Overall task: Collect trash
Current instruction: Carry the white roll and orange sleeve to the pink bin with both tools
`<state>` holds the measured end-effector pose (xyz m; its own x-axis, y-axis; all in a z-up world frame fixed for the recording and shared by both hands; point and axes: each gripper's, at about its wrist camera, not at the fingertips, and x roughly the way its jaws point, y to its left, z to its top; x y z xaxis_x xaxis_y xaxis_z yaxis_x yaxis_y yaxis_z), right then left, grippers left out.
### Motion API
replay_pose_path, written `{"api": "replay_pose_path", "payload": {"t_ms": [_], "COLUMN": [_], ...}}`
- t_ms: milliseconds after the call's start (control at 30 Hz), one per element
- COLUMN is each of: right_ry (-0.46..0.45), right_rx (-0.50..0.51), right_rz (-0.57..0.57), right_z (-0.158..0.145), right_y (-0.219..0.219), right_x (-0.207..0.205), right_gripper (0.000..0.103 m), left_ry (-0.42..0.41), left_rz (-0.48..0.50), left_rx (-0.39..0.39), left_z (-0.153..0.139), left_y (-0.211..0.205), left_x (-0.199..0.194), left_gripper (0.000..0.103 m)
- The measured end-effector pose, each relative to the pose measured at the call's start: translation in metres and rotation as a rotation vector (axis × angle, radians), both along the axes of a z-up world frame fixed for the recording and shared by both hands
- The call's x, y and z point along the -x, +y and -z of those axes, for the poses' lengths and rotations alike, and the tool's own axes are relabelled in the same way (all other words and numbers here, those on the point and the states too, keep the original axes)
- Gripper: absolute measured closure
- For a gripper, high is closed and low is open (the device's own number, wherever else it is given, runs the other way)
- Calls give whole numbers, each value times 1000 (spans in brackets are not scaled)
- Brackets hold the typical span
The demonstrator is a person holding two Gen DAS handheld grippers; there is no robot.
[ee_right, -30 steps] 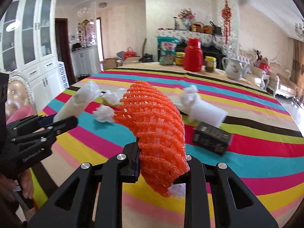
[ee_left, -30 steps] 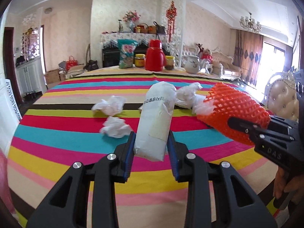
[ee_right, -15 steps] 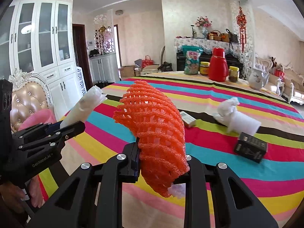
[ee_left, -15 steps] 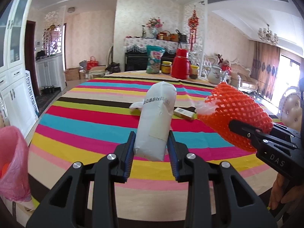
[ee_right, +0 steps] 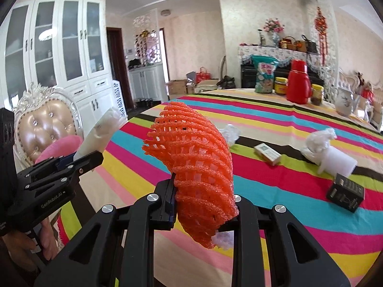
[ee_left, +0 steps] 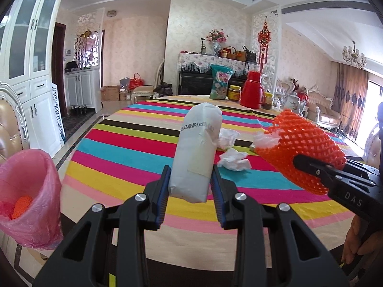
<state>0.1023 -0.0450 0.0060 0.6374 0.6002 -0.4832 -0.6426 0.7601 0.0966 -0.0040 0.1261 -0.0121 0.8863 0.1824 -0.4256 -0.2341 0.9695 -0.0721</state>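
Spanning both views, a round table under a striped multicolour cloth point(ee_left: 134, 157) carries crumpled white tissues point(ee_left: 234, 161), a small black box point(ee_right: 346, 191) and a flat pale carton point(ee_right: 267, 153), with a pink plastic bin bag point(ee_left: 28, 191) just off its left edge, holding something orange. My left gripper point(ee_left: 190, 191) pinches the lower end of a white plastic pouch with printed text point(ee_left: 196, 150), upright above the cloth. My right gripper point(ee_right: 203, 203) is pressed tight on an orange foam fruit net point(ee_right: 198, 167), held off the table.
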Motion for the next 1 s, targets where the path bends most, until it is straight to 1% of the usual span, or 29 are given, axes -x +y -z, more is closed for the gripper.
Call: {"api": "replay_pose_path", "payload": {"t_ms": [133, 267, 333, 433, 467, 600, 767, 933, 1000], "right_ry": [-7, -16, -26, -28, -28, -31, -30, -53, -31], "right_rx": [22, 37, 31, 24, 22, 28, 39, 53, 48], "right_rz": [-41, -83, -104, -144, -163, -244, -367, -455, -486], "right_z": [-3, -4, -7, -10, -10, -11, -13, -14, -12], "right_y": [18, 42, 54, 73, 81, 113, 167, 215, 235], "right_x": [0, 0, 1, 3, 5, 13, 33, 49, 50], "right_gripper": [79, 79, 79, 79, 79, 79, 79, 79, 79], "left_ry": [-10, -9, -17, -23, -23, -25, -32, -39, -33], "left_rz": [-22, -29, -53, -90, -104, -177, -278, -394, -437], "left_rx": [-9, 11, -3, 2, 2, -2, 2, 3, 10], "left_z": [-1, -1, -4, -6, -7, -9, -13, -14, -12], "left_y": [9, 23, 27, 44, 47, 73, 110, 158, 180], "left_x": [5, 8, 11, 21, 15, 31, 57, 89, 102], "left_gripper": [70, 70, 70, 70, 70, 70, 70, 70, 70]}}
